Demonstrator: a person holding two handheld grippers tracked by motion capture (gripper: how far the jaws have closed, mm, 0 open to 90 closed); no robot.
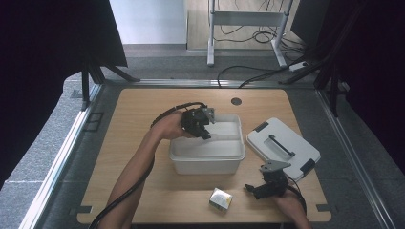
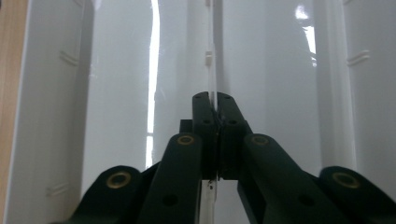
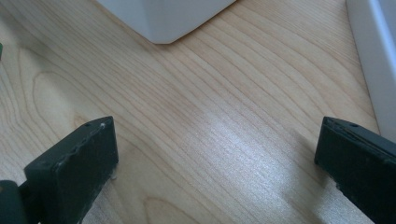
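Left tool [image 1: 203,128] clenched on thin translucent divider panel [image 2: 214,70] running lengthwise inside white plastic bin [image 1: 206,160]; right tool [image 1: 258,189] released, well apart over tabletop [image 3: 196,116].

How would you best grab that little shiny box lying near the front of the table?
Probably from above, jaws across two opposite flat sides of the shiny box. It lies alone on the table, with free space all around. The right gripper, open, is nearest.

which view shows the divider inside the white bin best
The left gripper view: the divider runs straight up from the left gripper, whose jaws are shut on its thin edge. The high view shows it as a faint line across the white bin.
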